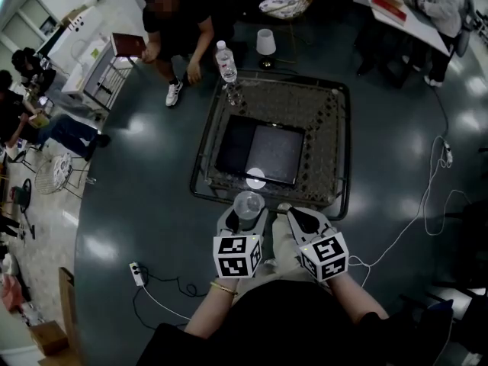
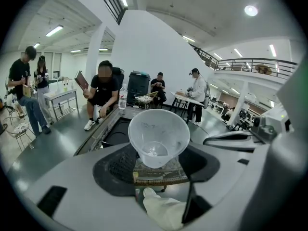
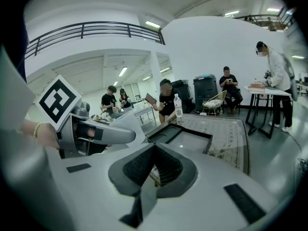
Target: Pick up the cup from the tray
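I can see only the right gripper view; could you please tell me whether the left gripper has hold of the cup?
Observer: Yes. The left gripper view shows the left gripper closed on the clear cup, with a pad against each side.
Operator: Thank you. Is it off the tray?
Observer: In the head view it is held over the near edge of the table, short of the black tray.
Operator: Is there anything inside it?
Observer: The left gripper view looks straight into its mouth, and it appears empty.
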A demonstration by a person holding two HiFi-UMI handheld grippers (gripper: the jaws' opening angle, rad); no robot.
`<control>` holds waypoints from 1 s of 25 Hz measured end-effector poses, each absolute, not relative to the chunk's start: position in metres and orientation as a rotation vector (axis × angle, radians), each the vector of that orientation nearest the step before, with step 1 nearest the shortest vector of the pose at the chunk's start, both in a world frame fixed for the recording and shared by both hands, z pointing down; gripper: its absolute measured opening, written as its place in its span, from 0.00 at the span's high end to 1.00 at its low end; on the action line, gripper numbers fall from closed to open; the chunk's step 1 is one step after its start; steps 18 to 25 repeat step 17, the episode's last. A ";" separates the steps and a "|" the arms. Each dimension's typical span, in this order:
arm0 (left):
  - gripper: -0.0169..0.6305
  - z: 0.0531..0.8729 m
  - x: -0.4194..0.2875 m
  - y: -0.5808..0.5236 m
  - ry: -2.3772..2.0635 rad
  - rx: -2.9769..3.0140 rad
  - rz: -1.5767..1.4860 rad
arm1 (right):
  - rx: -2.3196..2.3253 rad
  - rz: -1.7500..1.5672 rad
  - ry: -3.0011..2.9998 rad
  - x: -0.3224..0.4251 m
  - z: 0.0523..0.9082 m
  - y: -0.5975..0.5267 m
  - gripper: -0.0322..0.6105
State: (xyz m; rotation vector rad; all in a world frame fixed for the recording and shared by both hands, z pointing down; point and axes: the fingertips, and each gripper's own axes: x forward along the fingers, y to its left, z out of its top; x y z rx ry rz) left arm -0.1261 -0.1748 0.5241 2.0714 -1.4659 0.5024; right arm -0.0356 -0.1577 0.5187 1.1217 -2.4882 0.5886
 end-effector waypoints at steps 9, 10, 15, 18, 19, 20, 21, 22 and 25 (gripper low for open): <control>0.54 0.520 -0.121 -0.177 -1.462 2.087 0.496 | 1.142 0.567 -2.489 -0.030 0.512 -0.156 0.93; 0.54 0.519 -0.120 -0.178 -1.461 2.090 0.495 | 1.145 0.565 -2.488 -0.029 0.512 -0.156 0.93; 0.54 0.519 -0.119 -0.180 -1.465 2.097 0.490 | 1.159 0.561 -2.484 -0.025 0.513 -0.157 0.93; 0.54 0.518 -0.119 -0.181 -1.467 2.098 0.489 | 1.165 0.561 -2.483 -0.024 0.512 -0.157 0.93; 0.54 0.518 -0.119 -0.181 -1.467 2.098 0.489 | 1.165 0.561 -2.483 -0.024 0.512 -0.157 0.93; 0.54 0.518 -0.119 -0.181 -1.467 2.098 0.489 | 1.165 0.561 -2.483 -0.024 0.512 -0.157 0.93; 0.54 0.518 -0.119 -0.181 -1.467 2.098 0.489 | 1.165 0.561 -2.483 -0.024 0.512 -0.157 0.93; 0.54 0.518 -0.119 -0.181 -1.467 2.098 0.489 | 1.165 0.561 -2.483 -0.024 0.512 -0.157 0.93; 0.54 0.518 -0.119 -0.181 -1.467 2.098 0.489 | 1.165 0.561 -2.483 -0.024 0.512 -0.157 0.93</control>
